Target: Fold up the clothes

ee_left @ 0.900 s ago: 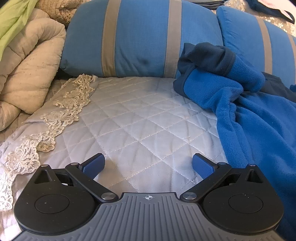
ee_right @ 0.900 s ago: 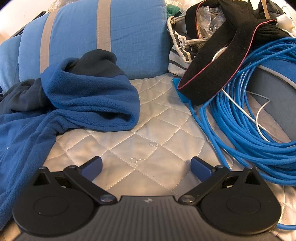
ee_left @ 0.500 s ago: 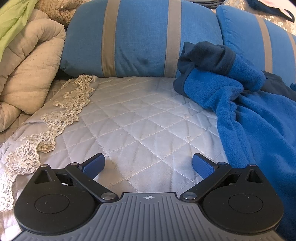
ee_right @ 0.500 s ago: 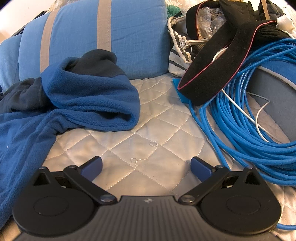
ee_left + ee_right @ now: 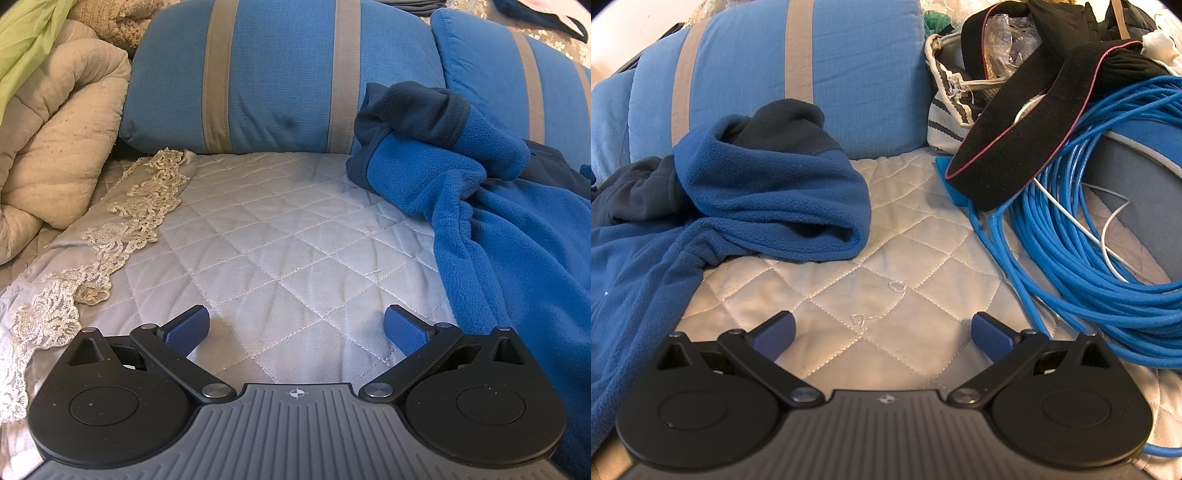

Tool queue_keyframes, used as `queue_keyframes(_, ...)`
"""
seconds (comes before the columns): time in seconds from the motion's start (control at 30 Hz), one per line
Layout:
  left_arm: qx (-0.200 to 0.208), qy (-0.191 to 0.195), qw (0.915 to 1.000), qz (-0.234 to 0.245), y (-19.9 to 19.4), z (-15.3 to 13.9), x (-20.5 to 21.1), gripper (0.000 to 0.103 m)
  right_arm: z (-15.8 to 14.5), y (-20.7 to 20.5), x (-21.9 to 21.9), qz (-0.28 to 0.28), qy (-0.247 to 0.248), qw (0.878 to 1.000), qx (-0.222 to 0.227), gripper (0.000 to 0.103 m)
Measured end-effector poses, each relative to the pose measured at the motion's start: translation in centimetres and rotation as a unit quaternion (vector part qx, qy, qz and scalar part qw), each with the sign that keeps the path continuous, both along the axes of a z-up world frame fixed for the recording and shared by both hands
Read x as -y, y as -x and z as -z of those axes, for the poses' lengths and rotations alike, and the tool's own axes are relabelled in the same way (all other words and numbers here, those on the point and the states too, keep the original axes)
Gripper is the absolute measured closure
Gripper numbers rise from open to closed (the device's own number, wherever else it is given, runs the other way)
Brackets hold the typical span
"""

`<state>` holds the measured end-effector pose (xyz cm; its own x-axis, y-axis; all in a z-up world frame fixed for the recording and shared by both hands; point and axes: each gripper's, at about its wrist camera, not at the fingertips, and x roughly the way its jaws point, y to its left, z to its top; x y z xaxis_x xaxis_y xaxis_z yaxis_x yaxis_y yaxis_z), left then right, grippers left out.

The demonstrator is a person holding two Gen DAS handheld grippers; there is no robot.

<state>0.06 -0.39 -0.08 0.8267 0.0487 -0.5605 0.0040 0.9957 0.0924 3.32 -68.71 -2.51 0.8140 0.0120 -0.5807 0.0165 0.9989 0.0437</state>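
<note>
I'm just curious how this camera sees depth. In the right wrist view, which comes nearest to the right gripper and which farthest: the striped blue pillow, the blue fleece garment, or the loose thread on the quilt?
Measured from the right gripper:
1. Loose thread, on the quilt just ahead of the fingertips.
2. Blue fleece garment, crumpled to the left.
3. Striped blue pillow, at the back, behind the garment.

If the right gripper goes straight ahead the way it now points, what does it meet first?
Most likely the bare quilted bedspread. The right gripper is open, tilted downward, with nothing between its fingers. The blue fleece garment lies to its left, the blue cable coil to its right; depth is uncertain.
</note>
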Motion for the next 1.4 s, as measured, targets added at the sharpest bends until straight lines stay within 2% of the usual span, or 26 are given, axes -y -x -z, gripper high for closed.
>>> queue_keyframes(0.8, -0.001, -0.001, 1.0000, 0.000, 0.0, 0.0, -0.1, 0.000, -0.1, -0.2, 0.6, -0.002, -0.011, 1.000, -0.008, 0.000)
queue_keyframes(0.93, -0.007, 0.009, 0.9999, 0.004, 0.1, -0.3, -0.3, 0.000, -0.2, -0.2, 0.6, -0.002, -0.005, 1.000, -0.011, 0.000)
queue_keyframes(1.1, -0.035, 0.021, 0.9991, 0.009, 0.8, -1.7, -0.7, 0.000, -1.5, 0.1, 0.3, -0.003, 0.013, 0.999, -0.046, 0.000)
queue_keyframes(1.17, -0.030, 0.026, 0.9992, 0.007, 1.9, -2.7, -0.9, 0.000, -2.5, 0.5, 0.2, -0.001, 0.020, 0.998, -0.061, 0.000)
queue_keyframes(1.27, -0.010, 0.033, 0.9994, 0.004, 3.7, -4.5, -1.1, 0.000, -4.1, 2.1, 0.1, 0.008, 0.026, 0.999, -0.039, 0.000)
queue_keyframes(1.4, 0.001, 0.044, 0.9989, 0.018, 5.9, -7.3, -1.7, 0.000, -6.5, 3.9, 0.3, -0.015, 0.003, 0.999, -0.035, 0.000)
